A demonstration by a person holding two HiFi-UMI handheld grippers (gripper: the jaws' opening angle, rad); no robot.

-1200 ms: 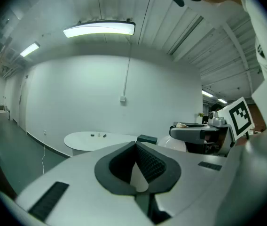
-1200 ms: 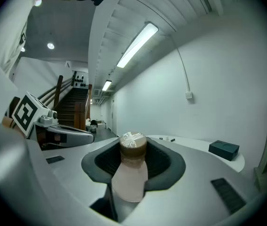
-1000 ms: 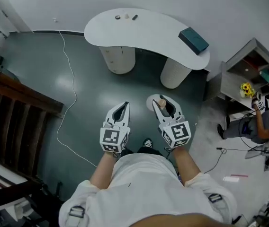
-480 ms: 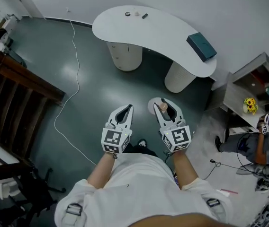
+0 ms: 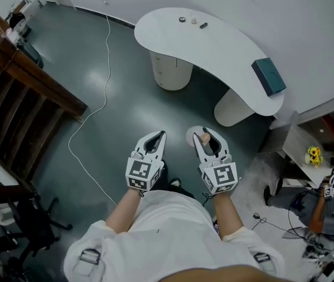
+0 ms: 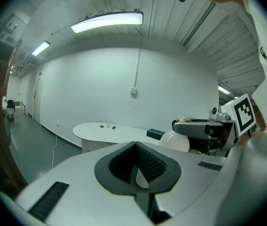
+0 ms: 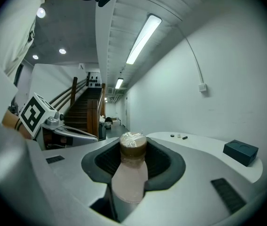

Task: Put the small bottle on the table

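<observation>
The small bottle (image 7: 130, 173), with pinkish-brown contents and a wrapped brown cap, stands upright between the jaws of my right gripper (image 7: 133, 149), which is shut on it. In the head view the bottle (image 5: 204, 138) shows in the right gripper (image 5: 206, 135), held over the dark floor in front of the person's body. My left gripper (image 5: 154, 136) hangs beside it, jaws together and empty; the left gripper view shows the same gripper (image 6: 136, 172) with nothing in it. The curved white table (image 5: 226, 51) stands ahead, some way off.
On the table lie a teal box (image 5: 269, 76) and three small items (image 5: 193, 22) at its far end. A wooden stair rail (image 5: 34, 84) runs along the left, a white cable (image 5: 90, 113) crosses the floor. A shelf with yellow flowers (image 5: 314, 155) and a crouching person (image 5: 326, 207) are at the right.
The head view has swung: the table and teal box have shifted to the right and the stair rail shows more. Both grippers keep their pose, the bottle still held.
</observation>
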